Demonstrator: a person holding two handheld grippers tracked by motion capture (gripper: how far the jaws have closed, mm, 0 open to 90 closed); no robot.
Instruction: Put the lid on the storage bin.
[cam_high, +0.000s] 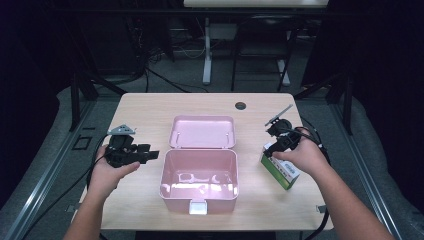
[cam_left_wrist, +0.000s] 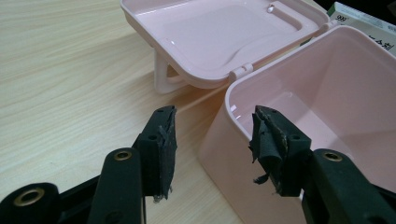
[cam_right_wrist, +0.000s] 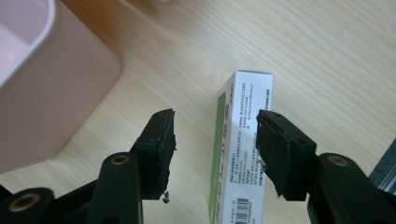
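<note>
A pink plastic box (cam_high: 199, 152) stands mid-table with its lid (cam_high: 202, 131) thrown back flat behind it; the inside looks bare apart from glare. My left gripper (cam_high: 152, 155) hovers open just left of the box; in the left gripper view its gripper (cam_left_wrist: 212, 135) straddles the box's near corner (cam_left_wrist: 219, 144) with nothing held. To the right of the box lies a green and white carton (cam_high: 282, 172). My right gripper (cam_right_wrist: 215, 130) is open over the carton (cam_right_wrist: 245, 107), which lies between the jaws and nearer the right pad.
The wooden table (cam_high: 145, 110) has a round cable hole (cam_high: 240, 105) at the back. A latch tab (cam_high: 198, 207) sticks out of the box's front wall near the table's front edge. The carton lies close to the table's right edge. Dark floor and desk legs lie beyond.
</note>
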